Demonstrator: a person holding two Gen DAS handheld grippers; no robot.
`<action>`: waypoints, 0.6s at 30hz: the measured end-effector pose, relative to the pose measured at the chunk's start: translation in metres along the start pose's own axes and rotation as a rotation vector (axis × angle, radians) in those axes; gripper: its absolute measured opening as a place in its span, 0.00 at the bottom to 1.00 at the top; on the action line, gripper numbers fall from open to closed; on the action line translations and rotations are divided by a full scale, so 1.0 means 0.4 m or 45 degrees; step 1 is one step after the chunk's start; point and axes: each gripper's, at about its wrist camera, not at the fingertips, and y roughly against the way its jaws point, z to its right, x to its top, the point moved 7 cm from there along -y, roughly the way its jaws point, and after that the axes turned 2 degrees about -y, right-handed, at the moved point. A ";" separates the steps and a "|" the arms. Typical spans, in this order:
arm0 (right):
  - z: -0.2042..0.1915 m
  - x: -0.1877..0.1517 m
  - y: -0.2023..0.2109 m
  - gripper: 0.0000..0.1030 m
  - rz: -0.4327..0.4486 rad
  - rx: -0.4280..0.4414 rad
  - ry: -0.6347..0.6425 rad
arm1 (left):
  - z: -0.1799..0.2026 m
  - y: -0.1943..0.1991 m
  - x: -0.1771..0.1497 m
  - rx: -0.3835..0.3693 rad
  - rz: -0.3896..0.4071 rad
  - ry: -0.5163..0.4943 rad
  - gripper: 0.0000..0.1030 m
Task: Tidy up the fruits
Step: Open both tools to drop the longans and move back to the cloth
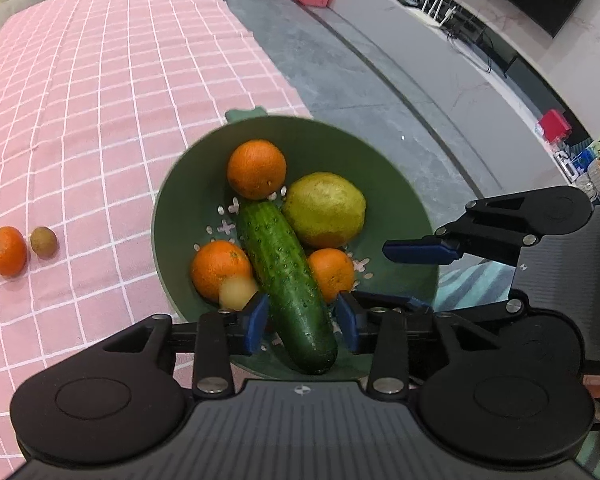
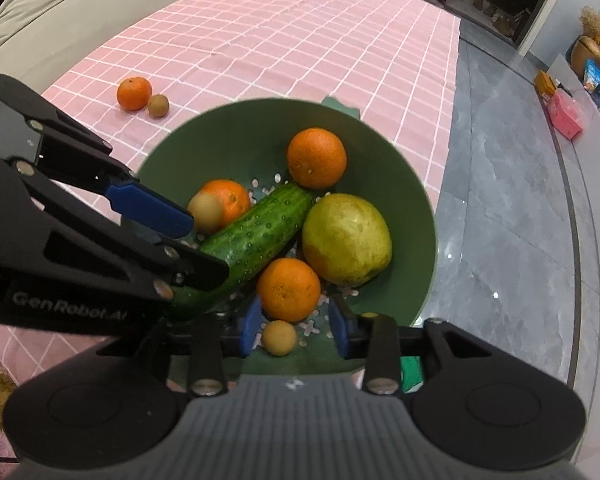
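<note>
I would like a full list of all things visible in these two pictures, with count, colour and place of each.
bowl: one, green, on the table edge.
oranges in bowl: three, orange.
cucumber: one, green, lying across the bowl.
pear: one, yellow-green, in the bowl.
small round fruits in bowl: two, tan.
orange on cloth: one, orange.
small fruit beside it: one, brown.
tablecloth: one, pink checked.
left tongs: open, over the cucumber.
right tongs: open, over one tan fruit.

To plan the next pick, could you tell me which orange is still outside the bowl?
The orange on the pink cloth, beside a small brown fruit; the other three lie in the green bowl.
</note>
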 end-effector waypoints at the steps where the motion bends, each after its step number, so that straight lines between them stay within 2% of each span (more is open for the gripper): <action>1: -0.002 0.002 0.006 0.35 0.005 -0.003 0.003 | 0.000 0.009 0.003 -0.001 0.013 -0.001 0.51; 3: -0.005 0.009 0.022 0.38 0.024 -0.012 0.008 | 0.000 0.030 0.010 0.003 0.043 -0.003 0.56; 5: -0.009 0.017 0.040 0.45 0.047 -0.030 0.012 | 0.001 0.052 0.017 0.011 0.075 -0.008 0.60; 9: -0.016 0.040 0.081 0.51 0.108 -0.077 0.011 | -0.013 0.099 0.030 0.055 0.139 -0.013 0.63; 14: -0.022 0.080 0.131 0.55 0.201 -0.120 -0.036 | -0.063 0.168 0.040 0.146 0.236 0.028 0.65; 18: -0.043 0.115 0.154 0.56 0.266 -0.071 -0.137 | -0.130 0.217 0.037 0.269 0.312 0.090 0.65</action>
